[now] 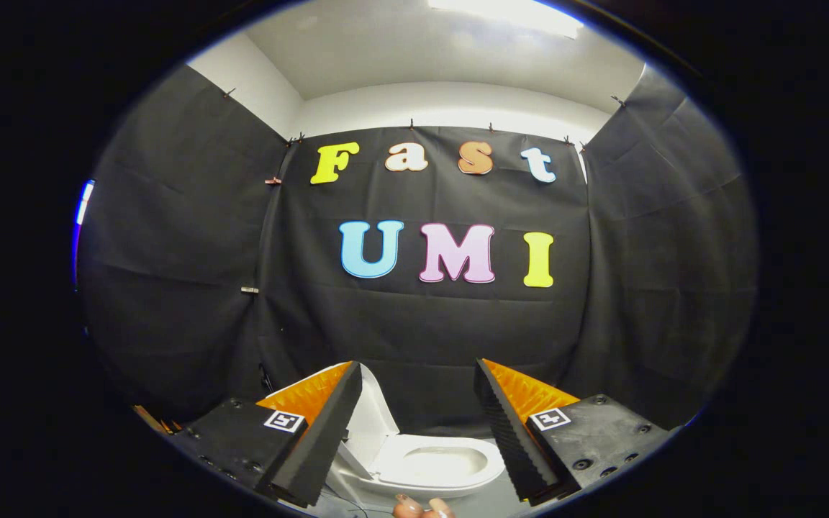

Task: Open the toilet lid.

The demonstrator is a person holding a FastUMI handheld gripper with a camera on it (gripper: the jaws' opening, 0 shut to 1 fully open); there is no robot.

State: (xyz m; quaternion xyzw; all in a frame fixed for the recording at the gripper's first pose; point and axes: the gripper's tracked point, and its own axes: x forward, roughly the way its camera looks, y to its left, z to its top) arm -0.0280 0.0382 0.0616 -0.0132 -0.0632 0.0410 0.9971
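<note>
Fingers [357,410] spread wide, empty, above toilet [432,464], lid [371,417] up

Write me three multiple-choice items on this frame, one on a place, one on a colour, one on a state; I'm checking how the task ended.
1. Where is the toilet?
A. Between and beyond the gripper's fingers
B. Clamped by the fingers
C. Behind the cloth wall

2. What colour is the toilet bowl?
A. Black
B. White
C. Orange

3. How does the toilet lid stand?
A. Shut flat
B. Raised upright
C. Removed

Answers: 1 A, the toilet sits in the gap past the open fingers; 2 B, its seat and rim are white; 3 B, the lid stands up behind the exposed seat.
</note>
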